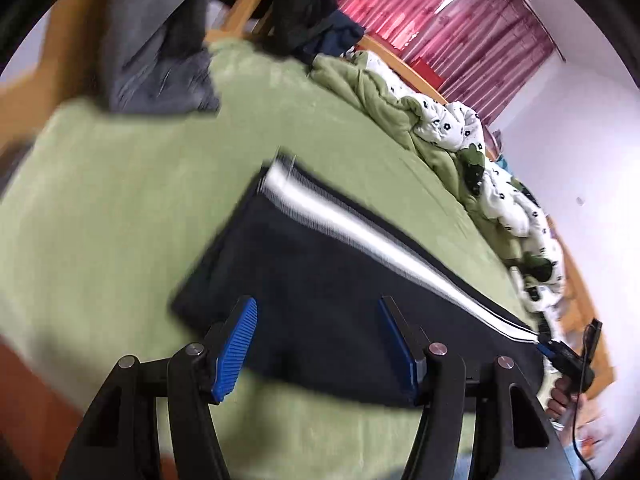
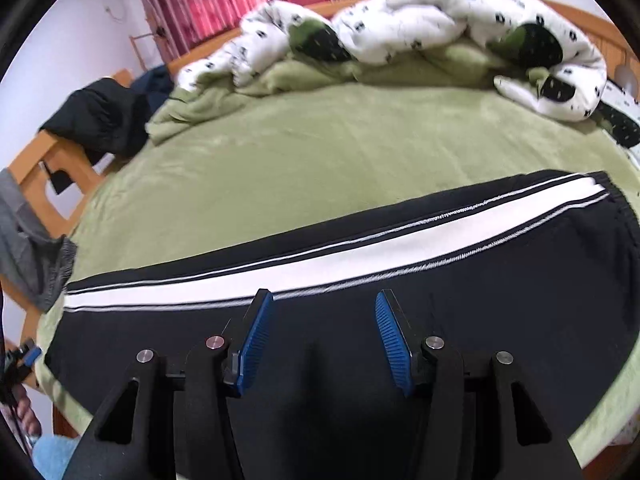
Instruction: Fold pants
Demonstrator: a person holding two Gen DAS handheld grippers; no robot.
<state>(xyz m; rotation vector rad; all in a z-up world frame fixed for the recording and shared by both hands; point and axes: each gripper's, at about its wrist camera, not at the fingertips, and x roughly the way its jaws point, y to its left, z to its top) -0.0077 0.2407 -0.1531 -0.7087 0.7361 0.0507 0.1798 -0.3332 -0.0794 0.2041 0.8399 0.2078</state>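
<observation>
Black pants [image 2: 460, 320] with a white side stripe lie flat, folded lengthwise, on the green bed sheet [image 2: 320, 160]. In the left wrist view the pants [image 1: 312, 292] stretch from the leg end at the centre to the lower right. My left gripper [image 1: 316, 312] is open and empty, just above the leg end. My right gripper [image 2: 324, 308] is open and empty above the middle of the pants; it also shows in the left wrist view [image 1: 560, 354] at the far end of the pants. The left gripper shows in the right wrist view [image 2: 24, 354] at the left edge.
A rumpled white and green duvet [image 2: 400, 24] lies along the far side of the bed. Grey clothing [image 1: 160, 48] and dark clothing [image 2: 100, 116] hang over the wooden bed frame [image 2: 44, 156]. Red curtains [image 1: 440, 12] hang behind.
</observation>
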